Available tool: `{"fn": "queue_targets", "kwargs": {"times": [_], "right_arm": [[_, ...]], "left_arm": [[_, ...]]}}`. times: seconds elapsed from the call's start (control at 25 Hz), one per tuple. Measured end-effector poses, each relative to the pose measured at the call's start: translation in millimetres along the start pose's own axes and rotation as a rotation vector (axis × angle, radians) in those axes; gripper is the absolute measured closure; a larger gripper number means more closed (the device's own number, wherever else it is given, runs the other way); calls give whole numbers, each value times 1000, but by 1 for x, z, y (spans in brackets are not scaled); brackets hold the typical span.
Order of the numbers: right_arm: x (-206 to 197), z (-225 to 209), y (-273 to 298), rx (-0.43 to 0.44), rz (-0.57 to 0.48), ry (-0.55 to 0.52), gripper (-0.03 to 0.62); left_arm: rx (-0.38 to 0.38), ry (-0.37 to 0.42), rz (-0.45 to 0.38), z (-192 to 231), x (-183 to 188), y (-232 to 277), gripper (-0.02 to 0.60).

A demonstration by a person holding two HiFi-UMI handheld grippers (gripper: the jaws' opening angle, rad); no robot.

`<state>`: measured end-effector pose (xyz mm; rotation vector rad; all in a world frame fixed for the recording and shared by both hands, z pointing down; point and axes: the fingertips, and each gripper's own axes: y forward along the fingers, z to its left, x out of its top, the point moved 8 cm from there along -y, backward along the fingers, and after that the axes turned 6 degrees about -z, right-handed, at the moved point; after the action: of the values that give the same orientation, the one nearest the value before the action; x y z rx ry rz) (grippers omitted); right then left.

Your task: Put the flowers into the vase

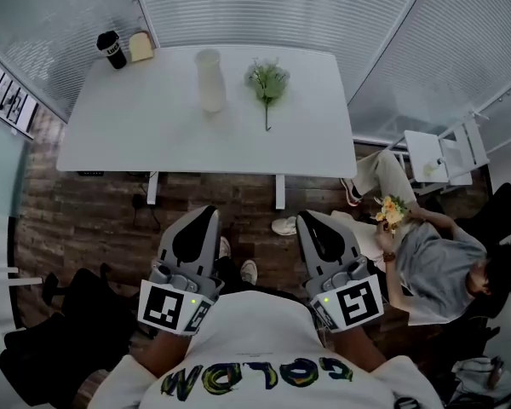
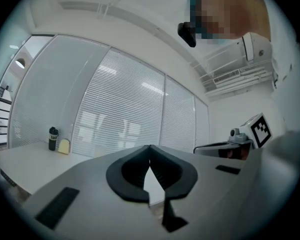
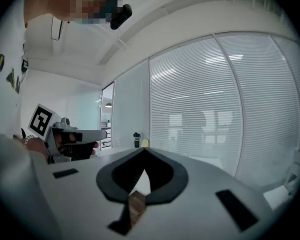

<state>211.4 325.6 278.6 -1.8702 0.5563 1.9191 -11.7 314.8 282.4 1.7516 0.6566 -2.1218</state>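
The white desk [image 1: 128, 130] carries both task items. We hold the left gripper [image 1: 209, 213] and right gripper [image 1: 306, 219] short of its near edge, fingers together and empty, well apart from both items. The vase [image 1: 209, 79] stands upright mid-desk toward the far edge. The flowers [image 1: 268, 83] lie just right of it.

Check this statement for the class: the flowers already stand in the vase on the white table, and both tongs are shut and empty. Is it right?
Not quite. The flowers are not in the vase; the head view shows them lying flat on the table, to the vase's right. The rest holds: the left tongs and right tongs are shut and empty.
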Motion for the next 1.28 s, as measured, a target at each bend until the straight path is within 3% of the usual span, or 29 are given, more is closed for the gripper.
{"fn": "queue_targets", "kwargs": {"times": [0.64, 1.28], "right_arm": [[-1, -37, 80, -4, -1, -7, 584], [5, -65, 270, -23, 39, -17, 584]], "left_arm": [[-15, 5, -12, 59, -1, 70, 566], [-45, -21, 12, 219, 5, 182, 568]]}}
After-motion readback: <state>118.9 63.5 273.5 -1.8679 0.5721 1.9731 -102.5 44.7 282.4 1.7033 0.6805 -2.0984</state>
